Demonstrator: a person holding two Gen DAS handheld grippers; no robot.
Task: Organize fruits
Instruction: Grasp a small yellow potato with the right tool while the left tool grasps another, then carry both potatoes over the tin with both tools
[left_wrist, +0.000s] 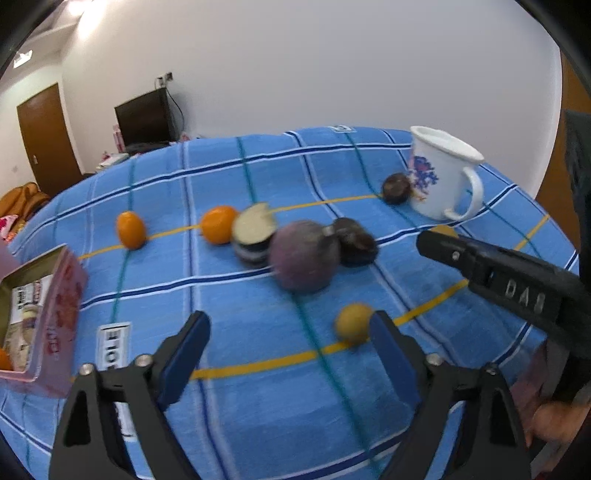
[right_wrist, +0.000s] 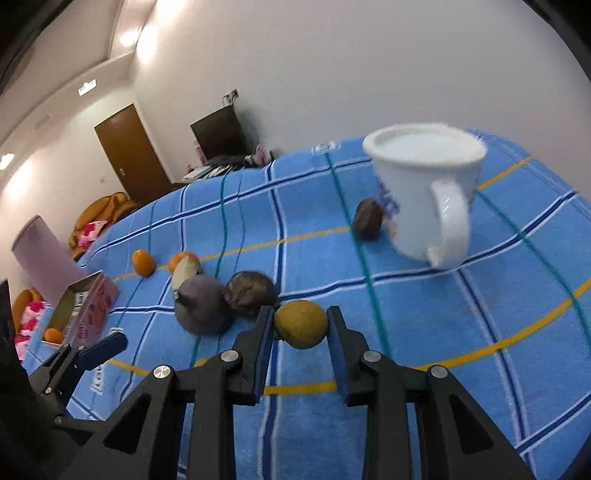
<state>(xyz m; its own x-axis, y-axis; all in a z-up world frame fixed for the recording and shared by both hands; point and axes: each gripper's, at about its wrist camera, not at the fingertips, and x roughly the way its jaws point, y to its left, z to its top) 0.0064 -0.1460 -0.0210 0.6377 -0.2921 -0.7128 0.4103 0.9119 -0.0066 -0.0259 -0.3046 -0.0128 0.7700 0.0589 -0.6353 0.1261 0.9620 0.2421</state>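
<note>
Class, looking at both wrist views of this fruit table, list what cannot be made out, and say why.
- Tin box contents: left view, cut off by the edge.
- Mug print: right view, blurred and turned away.
- Purple fruit: left view, motion blur.
- Yellow fruit: left view, partly behind a finger.

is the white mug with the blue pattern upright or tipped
Upright: the white mug with the blue pattern stands on its base on the blue checked cloth, open rim upward.

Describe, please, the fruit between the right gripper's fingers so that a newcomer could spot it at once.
Start at the white mug on the blue checked cloth and come toward the near edge, past the dark fruit beside it. The yellow fruit lies there, right of the big purple fruit; it alone is yellow-green.
</note>
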